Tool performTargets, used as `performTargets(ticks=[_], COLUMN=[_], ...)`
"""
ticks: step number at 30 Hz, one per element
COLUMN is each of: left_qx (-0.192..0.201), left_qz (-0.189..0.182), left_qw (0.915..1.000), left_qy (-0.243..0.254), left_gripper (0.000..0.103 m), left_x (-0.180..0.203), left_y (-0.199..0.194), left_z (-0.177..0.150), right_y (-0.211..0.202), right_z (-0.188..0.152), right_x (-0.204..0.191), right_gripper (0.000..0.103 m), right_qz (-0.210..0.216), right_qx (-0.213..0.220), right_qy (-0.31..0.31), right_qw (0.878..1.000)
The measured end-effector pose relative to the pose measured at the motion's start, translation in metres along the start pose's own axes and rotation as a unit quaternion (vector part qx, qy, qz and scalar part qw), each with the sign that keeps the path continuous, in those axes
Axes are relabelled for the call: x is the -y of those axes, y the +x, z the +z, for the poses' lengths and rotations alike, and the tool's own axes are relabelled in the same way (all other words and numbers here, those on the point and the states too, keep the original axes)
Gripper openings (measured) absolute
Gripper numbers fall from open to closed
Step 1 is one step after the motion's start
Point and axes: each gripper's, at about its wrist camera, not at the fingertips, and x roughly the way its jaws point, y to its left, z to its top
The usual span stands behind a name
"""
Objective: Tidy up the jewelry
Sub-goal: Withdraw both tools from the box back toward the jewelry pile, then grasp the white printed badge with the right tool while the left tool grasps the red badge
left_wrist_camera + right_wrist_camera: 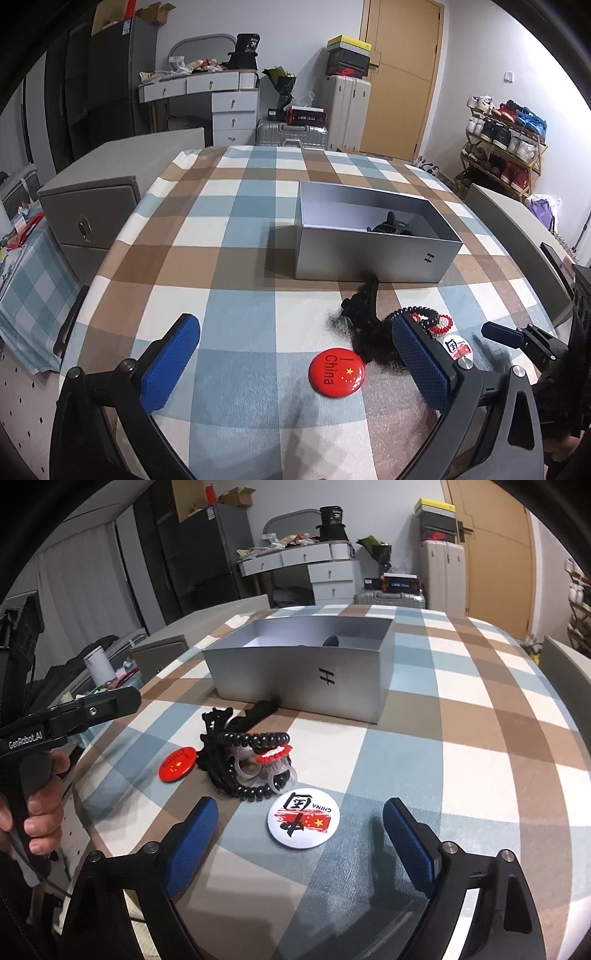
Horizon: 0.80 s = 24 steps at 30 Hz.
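**Right gripper** [299, 849]: jaws apart, nothing between the pads; tilted down at the table. Just ahead of the fingertips, between them, lies the white badge [303, 820], flat and face up.

**Left gripper** [295, 363]: jaws apart, empty. The red badge [337, 372] lies flat between the fingertips, nearer the right-hand pad.

**Further ahead of both:** a heap of hair pieces, namely a black coil tie [245, 771], a red-and-white beaded band [275, 755] on clear rings, and a black claw clip [364, 299]. The coil tie and the band overlap; the clip's tip touches the foot of the box.

**Beyond the heap:** open silver box [295, 672], one dark item [388, 223] already inside.

**Step in hand (judged):** approach to pick up; each gripper is lined up on a badge, neither gripped yet.

**Next move calls for:** a low, shallow pinch. The badges are thin and flat on cloth, so a pad must catch the rim without dragging the fabric. Then carry over the box wall.

**Surface:** checked tablecloth [229, 258], blue, brown and white.

**Room:** wooden door [402, 74], suitcases [345, 110], white drawers [234, 110], shoe rack [502, 147] to the far right.
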Motion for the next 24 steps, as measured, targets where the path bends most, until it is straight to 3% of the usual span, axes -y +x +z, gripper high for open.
performTargets(ticks=[9,15,24], left_qx=[-0.007,-0.022,-0.029], left_qz=[0.001,0.000,0.008], left_qw=[1.0000,0.9997,0.9995], left_qy=[0.006,0.000,0.006], left_gripper=[0.102,0.102,0.102], left_x=[0.0032,0.0013,0.0013], left_y=[0.0028,0.0076,0.0080], left_z=[0.0002,0.0012,0.0006], right_y=[0.0063,0.0059,0.0028], right_z=[-0.0001,-0.0013,-0.0048], right_x=[-0.0067,-0.0076,-0.0061], right_gripper=[0.071,0.044,0.042], right_qz=[-0.026,-0.054,-0.048], right_qx=[-0.008,-0.008,-0.001], right_qy=[-0.015,-0.030,-0.040], right_qw=[1.000,0.998,0.998])
